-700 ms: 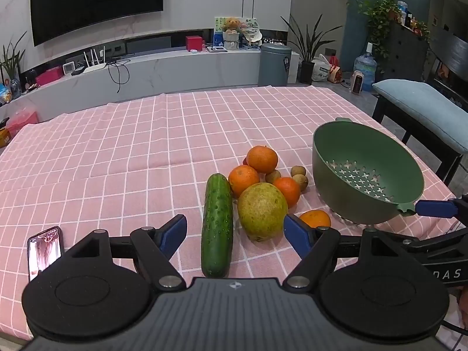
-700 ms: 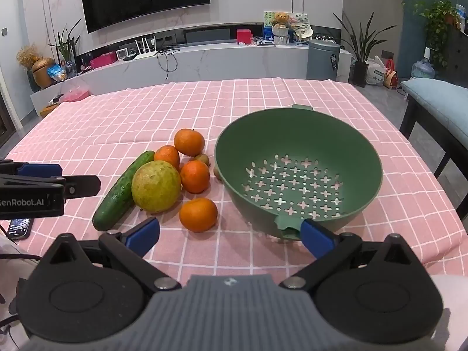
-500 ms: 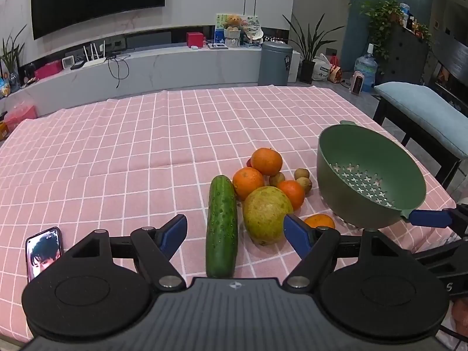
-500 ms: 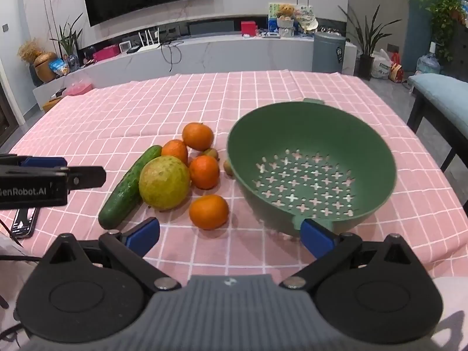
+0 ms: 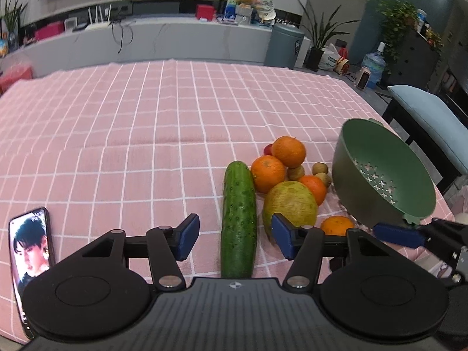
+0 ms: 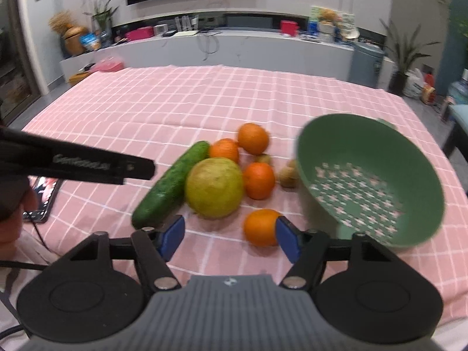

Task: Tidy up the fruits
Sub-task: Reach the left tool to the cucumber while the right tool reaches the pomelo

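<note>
Pink checked tablecloth (image 5: 146, 134) under a fruit pile, green colander (image 6: 371, 181) tipped up at the right.

Left gripper (image 5: 235, 237) spread wide, empty, straddling the near end of the cucumber (image 5: 238, 216) without touching. Right gripper (image 6: 231, 235) also spread wide, holding nothing, low before the nearest orange (image 6: 260, 227). Big yellow-green fruit (image 6: 215, 191) against the cucumber, three more oranges (image 5: 289, 150) and small brown fruits (image 6: 288, 177) clustered behind, beside the colander. Phone (image 5: 30, 251) flat at far left, screen lit.
</note>
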A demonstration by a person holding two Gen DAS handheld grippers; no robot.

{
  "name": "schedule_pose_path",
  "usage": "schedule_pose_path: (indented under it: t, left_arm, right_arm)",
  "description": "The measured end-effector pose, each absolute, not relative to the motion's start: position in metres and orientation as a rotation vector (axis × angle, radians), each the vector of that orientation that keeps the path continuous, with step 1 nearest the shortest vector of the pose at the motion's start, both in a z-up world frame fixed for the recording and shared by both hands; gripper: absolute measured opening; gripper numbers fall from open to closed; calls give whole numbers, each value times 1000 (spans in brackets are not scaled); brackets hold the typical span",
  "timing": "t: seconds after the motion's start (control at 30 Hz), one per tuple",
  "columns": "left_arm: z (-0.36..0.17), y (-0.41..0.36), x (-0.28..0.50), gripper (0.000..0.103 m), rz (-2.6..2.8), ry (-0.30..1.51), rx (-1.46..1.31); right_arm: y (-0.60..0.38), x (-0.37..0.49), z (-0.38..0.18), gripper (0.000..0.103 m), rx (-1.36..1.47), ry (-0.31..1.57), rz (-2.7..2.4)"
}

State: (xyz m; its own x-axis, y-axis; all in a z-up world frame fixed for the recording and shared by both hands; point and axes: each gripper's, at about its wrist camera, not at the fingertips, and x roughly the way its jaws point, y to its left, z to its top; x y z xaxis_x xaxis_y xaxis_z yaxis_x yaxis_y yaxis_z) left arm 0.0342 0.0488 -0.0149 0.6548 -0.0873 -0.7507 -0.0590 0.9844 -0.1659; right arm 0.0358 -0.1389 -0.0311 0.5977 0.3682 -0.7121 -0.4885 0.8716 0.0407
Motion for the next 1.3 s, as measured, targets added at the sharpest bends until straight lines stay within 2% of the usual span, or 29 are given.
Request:
schedule_pose_path:
  t: [0.33, 0.47, 1.3]
  left_arm:
    - [-36, 59, 63, 59, -48, 946, -228]
    - [-43, 61, 71, 58, -67, 964, -246]
    - [-67, 66, 103, 55, -96, 987, -268]
  right_arm:
    - [-110, 60, -43, 57, -206, 804, 533]
    - [-104, 69, -46, 62, -219, 814, 539]
    - [-82, 90, -68, 62, -301, 814, 538]
